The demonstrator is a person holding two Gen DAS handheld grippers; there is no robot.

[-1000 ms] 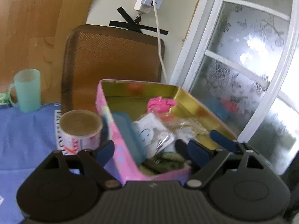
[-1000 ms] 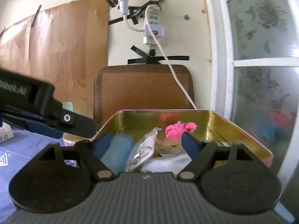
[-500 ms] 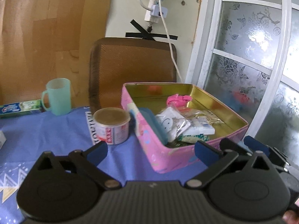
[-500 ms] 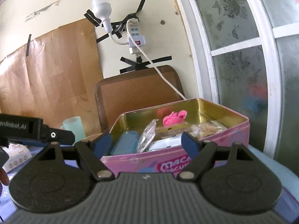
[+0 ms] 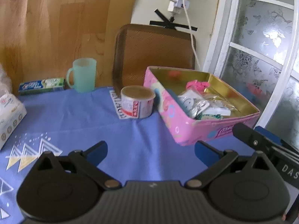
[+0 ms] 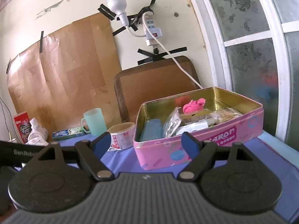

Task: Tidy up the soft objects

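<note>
A pink tin box (image 5: 179,125) (image 6: 205,141) with a gold inside stands on the blue tablecloth (image 5: 78,119). Inside it lie a pink soft clump (image 5: 197,85) (image 6: 193,104), a silvery packet (image 5: 196,105) (image 6: 172,124), a blue flat piece (image 6: 151,131) and other small packets. My left gripper (image 5: 150,152) is open and empty over bare cloth, short of the box. My right gripper (image 6: 144,142) is open and empty too, in front of the box's near wall. Part of the right gripper shows at the right edge of the left wrist view.
A round tin can (image 5: 137,104) (image 6: 122,135) stands just left of the box. Behind are a green mug (image 5: 83,75) (image 6: 94,121), a toothpaste box (image 5: 42,85) and a brown chair back (image 5: 153,56). A white carton (image 5: 9,115) sits at the left; a window frame (image 5: 220,46) at the right.
Both grippers have drawn back from the box, which now looks smaller and farther. The left jaws have spread wider and now hang over bare cloth. The right view has rolled.
</note>
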